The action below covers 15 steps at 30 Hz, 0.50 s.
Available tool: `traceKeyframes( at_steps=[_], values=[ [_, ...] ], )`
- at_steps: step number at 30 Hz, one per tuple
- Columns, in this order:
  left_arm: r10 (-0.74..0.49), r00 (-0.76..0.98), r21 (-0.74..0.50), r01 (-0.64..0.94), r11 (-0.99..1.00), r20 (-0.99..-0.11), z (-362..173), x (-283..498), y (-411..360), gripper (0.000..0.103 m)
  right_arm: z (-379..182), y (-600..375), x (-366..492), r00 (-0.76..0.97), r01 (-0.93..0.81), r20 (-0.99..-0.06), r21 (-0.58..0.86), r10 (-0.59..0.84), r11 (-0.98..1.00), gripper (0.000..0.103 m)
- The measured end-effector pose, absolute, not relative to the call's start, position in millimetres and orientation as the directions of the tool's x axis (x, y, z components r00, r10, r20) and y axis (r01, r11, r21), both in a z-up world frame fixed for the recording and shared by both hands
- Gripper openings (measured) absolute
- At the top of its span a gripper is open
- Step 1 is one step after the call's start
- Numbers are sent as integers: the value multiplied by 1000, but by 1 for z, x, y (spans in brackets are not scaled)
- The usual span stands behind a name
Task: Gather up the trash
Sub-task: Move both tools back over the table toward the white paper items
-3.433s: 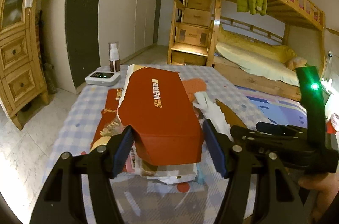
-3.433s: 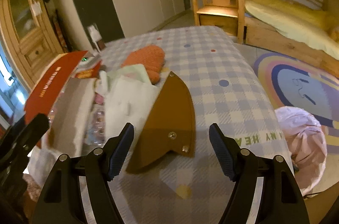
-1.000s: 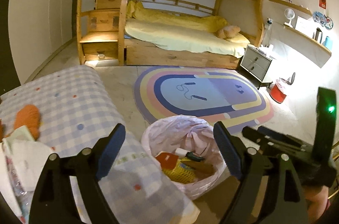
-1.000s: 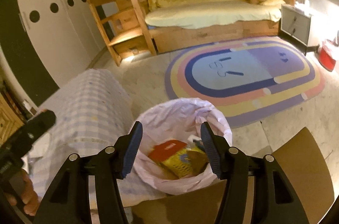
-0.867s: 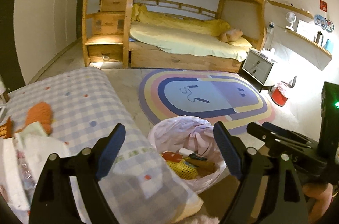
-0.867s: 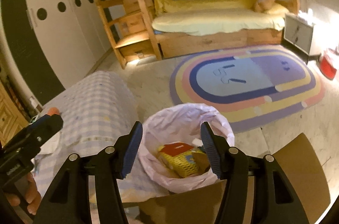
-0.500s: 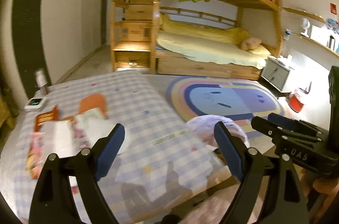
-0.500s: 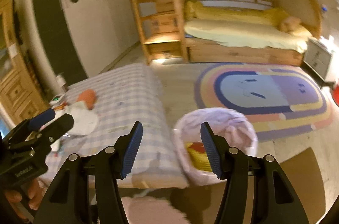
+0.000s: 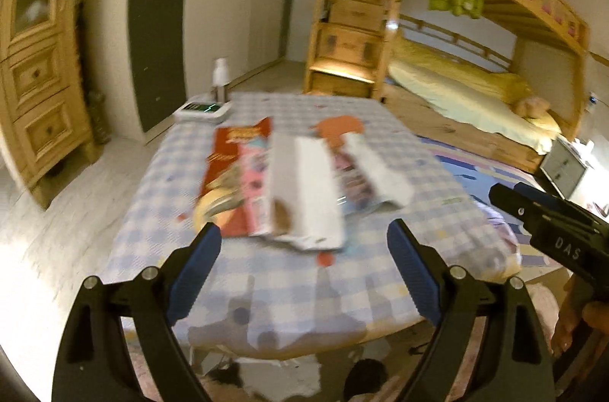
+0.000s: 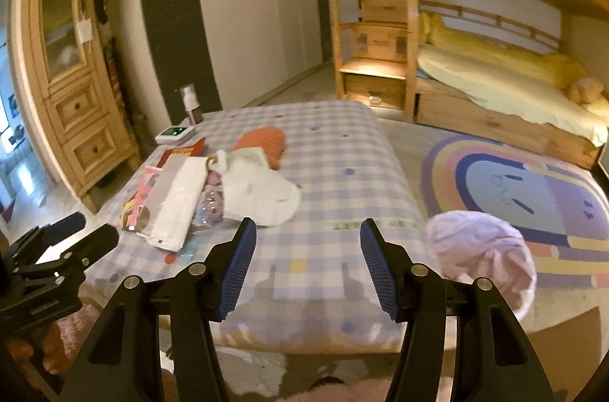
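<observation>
Your left gripper and right gripper both gape wide, empty, over the checked table. Trash pile sits left-centre on it; pink bag on floor beside rainbow rug

Wooden bunk bed with yellow bedding, stair drawers, white wardrobe with round holes, pine cabinet, rainbow rug, pale floor, warm light.
</observation>
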State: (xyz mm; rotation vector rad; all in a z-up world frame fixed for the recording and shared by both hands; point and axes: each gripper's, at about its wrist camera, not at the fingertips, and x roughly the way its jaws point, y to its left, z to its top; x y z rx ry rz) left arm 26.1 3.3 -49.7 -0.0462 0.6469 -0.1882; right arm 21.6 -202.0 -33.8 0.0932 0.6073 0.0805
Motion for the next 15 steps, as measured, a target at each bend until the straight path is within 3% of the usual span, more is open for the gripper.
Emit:
traceKeyframes(
  at_steps=[6, 15],
  values=[
    [-138, 791, -73, 118, 990, -596, -65, 26, 16, 86, -55, -186, 38, 814, -71, -569, 98, 115, 993, 58],
    [-160, 799, -16, 185, 983, -579, -70, 48, -17, 86, -68, -192, 43, 810, -17, -582, 86, 64, 996, 58]
  ],
)
